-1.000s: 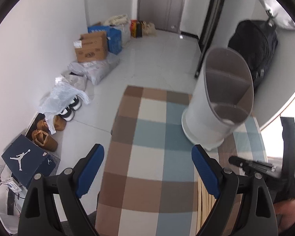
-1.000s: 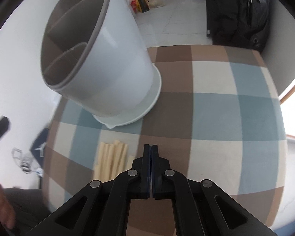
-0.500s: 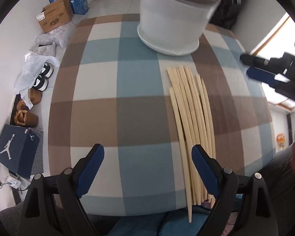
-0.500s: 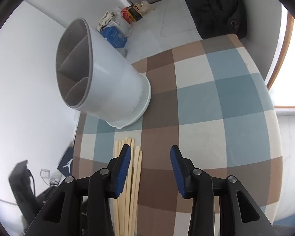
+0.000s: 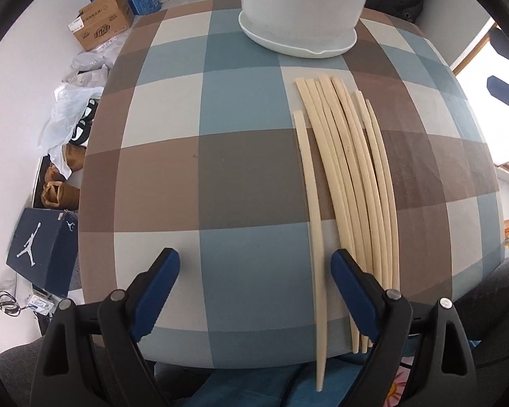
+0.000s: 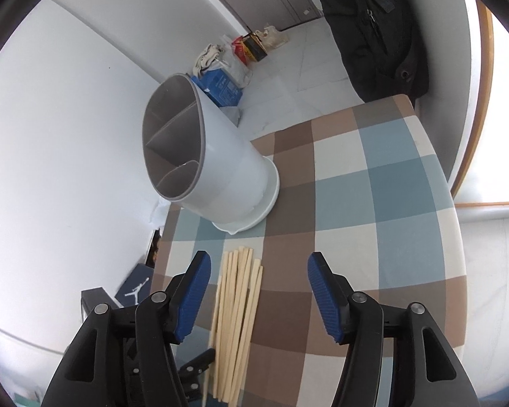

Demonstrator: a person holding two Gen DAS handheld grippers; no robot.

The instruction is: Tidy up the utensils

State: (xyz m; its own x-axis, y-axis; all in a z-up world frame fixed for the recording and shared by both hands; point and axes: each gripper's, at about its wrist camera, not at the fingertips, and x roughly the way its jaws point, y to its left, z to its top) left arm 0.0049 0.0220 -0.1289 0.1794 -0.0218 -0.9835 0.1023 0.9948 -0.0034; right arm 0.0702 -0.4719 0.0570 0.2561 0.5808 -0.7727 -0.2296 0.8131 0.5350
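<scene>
Pale chopsticks [image 5: 347, 183] lie right of centre on the checked tabletop [image 5: 186, 176], below the holder [image 5: 298, 6]. Left gripper [image 5: 254, 291], fingers wide and empty, should close on the stray left stick alone.

The bench [image 5: 193, 169] lies bare left of the chopsticks [image 5: 349, 176]; the utensil holder [image 6: 203, 162] blocks its far edge.
</scene>
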